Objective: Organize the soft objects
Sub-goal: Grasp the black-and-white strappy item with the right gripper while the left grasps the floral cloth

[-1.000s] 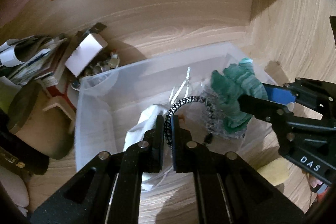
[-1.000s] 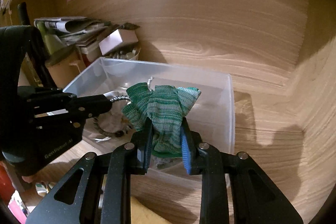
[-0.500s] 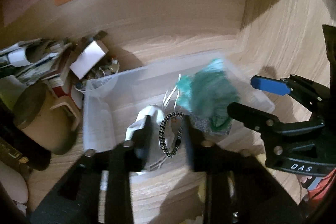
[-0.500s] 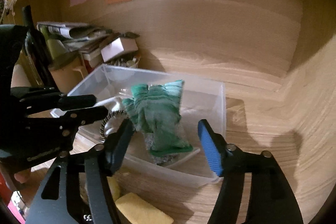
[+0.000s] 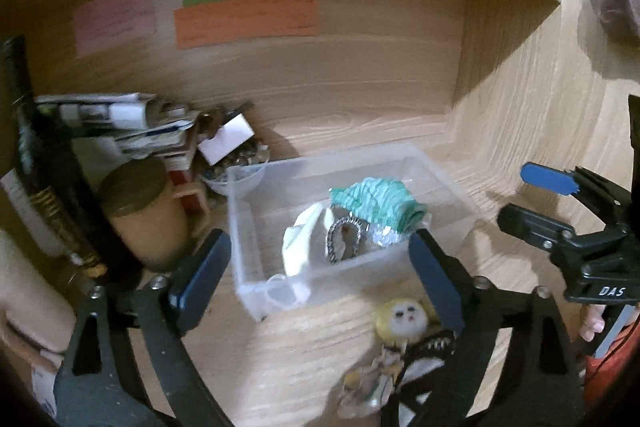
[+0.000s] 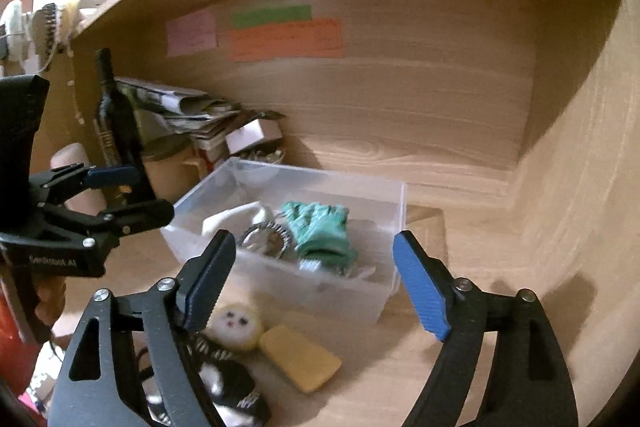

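A clear plastic bin point(image 5: 440, 173) point(image 6: 396, 203) stands on the wooden shelf. In it lie a green striped sock point(image 5: 376, 201) point(image 6: 320, 231), a black-and-white braided band point(image 5: 344, 239) point(image 6: 264, 237) and a white cloth point(image 5: 304, 243) point(image 6: 232, 219). My left gripper point(image 5: 320, 267) point(image 6: 132, 195) is open and empty, back from the bin's near side. My right gripper point(image 6: 308, 283) point(image 5: 524, 195) is open and empty, right of the bin. A small doll with a yellow-haired white face point(image 5: 402, 319) point(image 6: 236, 325) and a yellow sponge point(image 6: 300, 357) lie in front of the bin.
At the left stand a dark bottle point(image 6: 116, 131), a tan lidded mug point(image 5: 144, 211), a newspaper stack point(image 5: 120, 123), a white box point(image 5: 226, 139) and a bowl of small items point(image 5: 240, 173). Coloured notes point(image 5: 244, 19) hang on the back wall. The shelf's side wall point(image 6: 580, 167) rises on the right.
Both grippers opened and pulled back from the bin. The green sock and the braided band dropped into the bin and lie there now.
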